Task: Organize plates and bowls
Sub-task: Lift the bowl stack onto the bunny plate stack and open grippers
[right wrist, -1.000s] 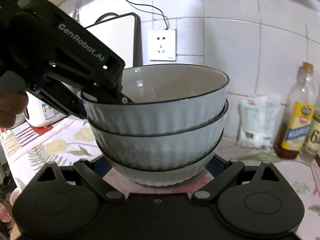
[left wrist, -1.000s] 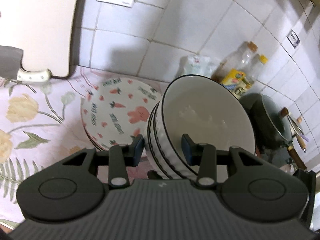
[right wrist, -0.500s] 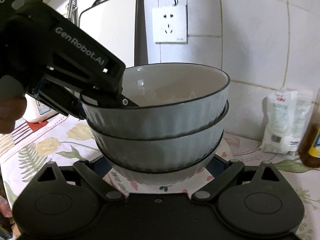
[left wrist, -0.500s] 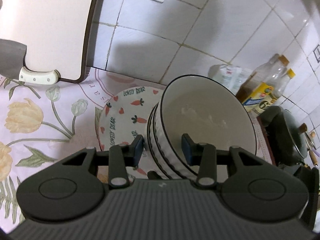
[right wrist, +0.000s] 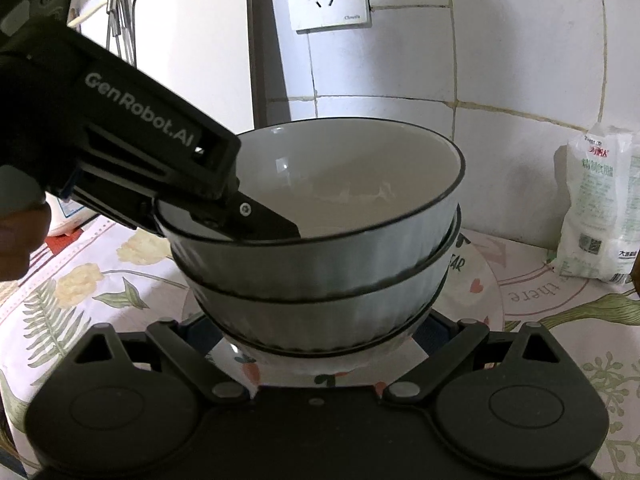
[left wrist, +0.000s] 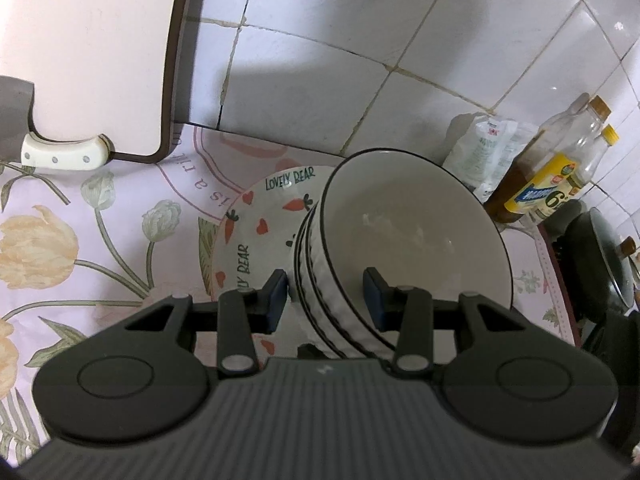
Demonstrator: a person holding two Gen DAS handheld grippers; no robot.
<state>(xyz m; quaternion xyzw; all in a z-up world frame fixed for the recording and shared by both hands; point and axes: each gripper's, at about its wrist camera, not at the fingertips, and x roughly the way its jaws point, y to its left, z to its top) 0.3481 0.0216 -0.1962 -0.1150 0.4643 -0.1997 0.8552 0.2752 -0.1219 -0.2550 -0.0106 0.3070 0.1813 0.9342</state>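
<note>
Three nested bowls hang right over the carrot plate by the tabletop's back edge; our left tool pinches their rim, our right tool clamps the bottom bowl

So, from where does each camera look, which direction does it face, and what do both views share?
Left wrist: sits on the left gripper, looking down at the bowl stack whose rims it clamps, the carrot plate beneath; only its own fingers show.
Right wrist: sits on the right gripper, looking level at the stack's side; the left gripper and a hand show.
Shared: the stack, the plate, the salt bag, the tiled wall.
</note>
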